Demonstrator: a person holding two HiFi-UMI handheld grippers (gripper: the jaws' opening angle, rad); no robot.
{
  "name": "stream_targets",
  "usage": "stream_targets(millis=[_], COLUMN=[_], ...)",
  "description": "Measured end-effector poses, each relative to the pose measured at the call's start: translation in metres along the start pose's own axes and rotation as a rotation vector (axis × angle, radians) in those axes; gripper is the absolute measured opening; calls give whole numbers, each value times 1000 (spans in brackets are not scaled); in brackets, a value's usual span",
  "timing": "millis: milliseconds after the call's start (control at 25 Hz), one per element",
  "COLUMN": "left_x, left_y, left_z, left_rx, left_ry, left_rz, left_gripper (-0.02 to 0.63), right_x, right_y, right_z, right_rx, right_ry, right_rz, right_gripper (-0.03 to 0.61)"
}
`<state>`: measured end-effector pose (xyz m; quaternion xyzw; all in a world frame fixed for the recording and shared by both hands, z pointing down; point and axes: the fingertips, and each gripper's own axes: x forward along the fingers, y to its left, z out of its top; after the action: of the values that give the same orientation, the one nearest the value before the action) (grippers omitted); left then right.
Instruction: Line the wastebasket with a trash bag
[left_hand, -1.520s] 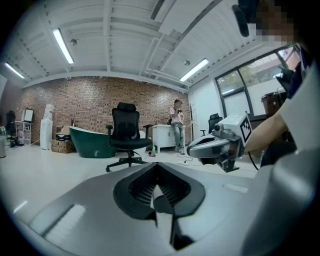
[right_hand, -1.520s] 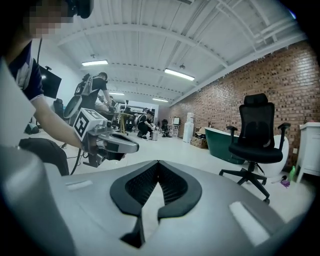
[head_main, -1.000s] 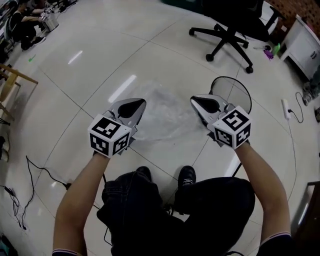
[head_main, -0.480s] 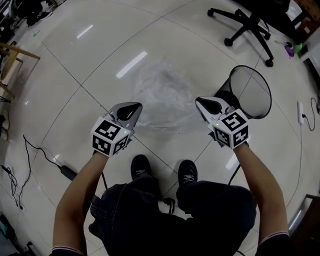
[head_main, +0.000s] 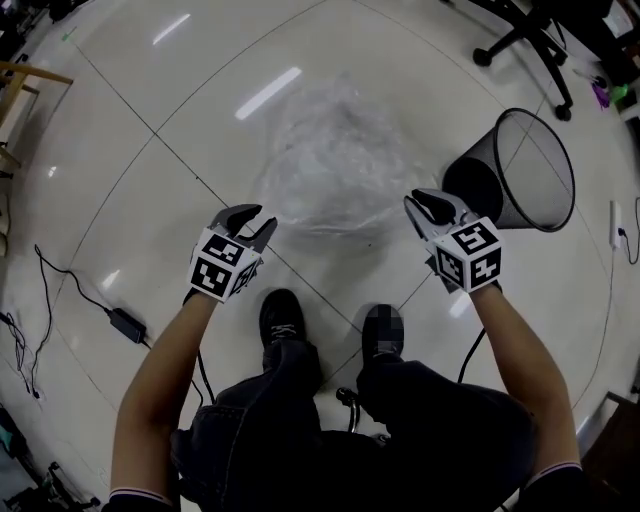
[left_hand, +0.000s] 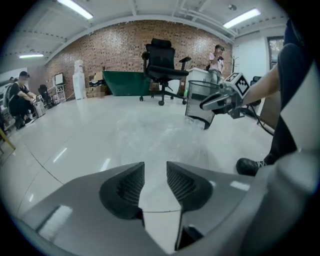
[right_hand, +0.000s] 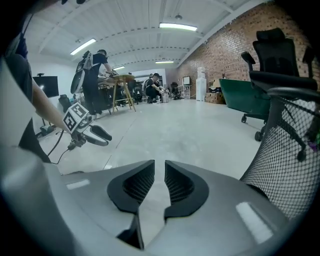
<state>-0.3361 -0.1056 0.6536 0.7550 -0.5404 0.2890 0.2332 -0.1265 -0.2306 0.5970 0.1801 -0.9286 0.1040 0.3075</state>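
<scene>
On the glossy floor (head_main: 150, 130), a clear trash bag (head_main: 335, 160) is lying crumpled and spread flat, ahead of the person's left shoe (head_main: 282, 315). A black mesh wastebasket (head_main: 520, 170) is standing just beside the bag's right edge, its mouth open and the bag lying wholly outside it.

Both forearms are reaching forward and down. The left gripper (head_main: 255, 222) is hovering at the bag's near left corner, and the right gripper (head_main: 425, 205) is hovering at its near right corner, close to the wastebasket's base. Whether either is touching the plastic cannot be told from the head view.

Seen in the left gripper view, the left gripper (left_hand: 155, 175) is opening its jaws; a clear gap is showing between the ribbed pads, with only floor and the bag (left_hand: 150, 127) beyond, nothing between them. Across the scene, the right gripper (left_hand: 220, 102) is showing in front of the wastebasket (left_hand: 197, 102).

Seen in the right gripper view, the right gripper (right_hand: 159, 175) is likewise opening its jaws, the gap being narrower and holding nothing. The wastebasket wall (right_hand: 290, 165) is filling the right side, and the left gripper (right_hand: 87, 134) is showing at left.

A cable (head_main: 125, 322) is trailing at lower left; a chair (head_main: 530, 40) is standing at upper right.
</scene>
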Motion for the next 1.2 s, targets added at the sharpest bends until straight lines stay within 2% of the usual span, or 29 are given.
stream_targets(millis=[240,440,520,560,680,840,1200], left_x=[17,34,42,44,47,43,30], left_y=[8,16,13,13,16,25,38], left_z=[-32,-47,-53,-54,-49,-47,-26], left_rx=[-69,-147,-144,-130,-91,-92,-118], left_ry=[58,95,122,130,132,114,67], left_rz=[30,24,9,6,11,29,40], left_gripper=[225,238,223,183,12,12,12], right_x=[10,8,4,2,0,2,11], right_y=[6,1,-5,-8,-17,-24,-51], right_z=[-12,-22,-27,-30,-41,-61,-91], right_rx=[1,37,53,60,77,76,27], right_ry=[33,46,48,49,62,100,232], right_rz=[10,-19,-34,-41,-64,-94,-157], right_gripper=[51,51,51,51,51,59,207])
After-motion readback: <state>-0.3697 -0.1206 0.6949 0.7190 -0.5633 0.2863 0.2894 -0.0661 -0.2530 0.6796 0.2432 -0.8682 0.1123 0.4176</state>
